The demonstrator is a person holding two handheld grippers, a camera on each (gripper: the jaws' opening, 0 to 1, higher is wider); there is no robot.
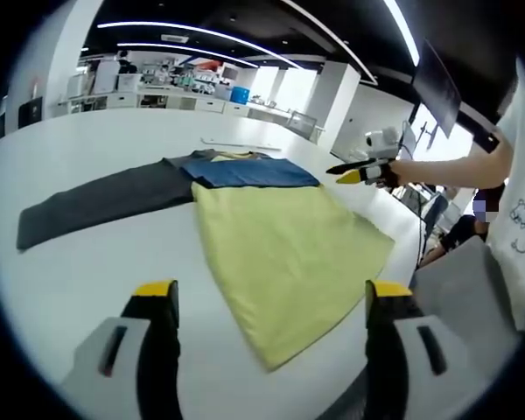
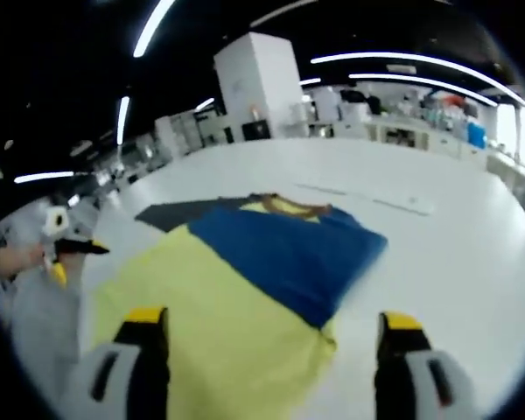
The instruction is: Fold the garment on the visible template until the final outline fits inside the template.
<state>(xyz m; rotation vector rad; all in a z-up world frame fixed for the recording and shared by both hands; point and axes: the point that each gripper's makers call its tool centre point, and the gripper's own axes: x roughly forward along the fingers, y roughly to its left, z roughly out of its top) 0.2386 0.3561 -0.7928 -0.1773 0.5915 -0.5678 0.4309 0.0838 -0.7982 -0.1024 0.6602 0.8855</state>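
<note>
**Shirt flat on the table, both grippers held off it**

The shirt (image 1: 284, 254) lies spread on the white table (image 1: 87, 280), yellow over most of its body with a blue band (image 1: 249, 172) across the shoulders. In the left gripper view a long dark grey sleeve (image 1: 105, 203) runs out from the blue band toward the left, flat on the table; the right gripper view shows just a dark corner of it (image 2: 179, 213) behind the blue, but gives the yellow collar (image 2: 289, 206) plainly. The blue part there reaches to a folded edge on the right, over the yellow.

The left gripper (image 1: 271, 302) hangs above the near table edge, its yellow-tipped fingers (image 1: 156, 290) wide apart with nothing between them. The right gripper (image 2: 267, 328) is likewise spread wide and empty, above the yellow cloth. The left gripper view also catches the right gripper (image 1: 360, 171) from the side beyond the shirt's far right corner, held by a hand (image 1: 402, 171); how far those fingers part cannot be told from there. The right gripper view shows the left gripper (image 2: 70, 254) at its left edge.

A thin white strip (image 1: 241, 143) lies on the table past the collar. Benches and shelves stand well behind
</note>
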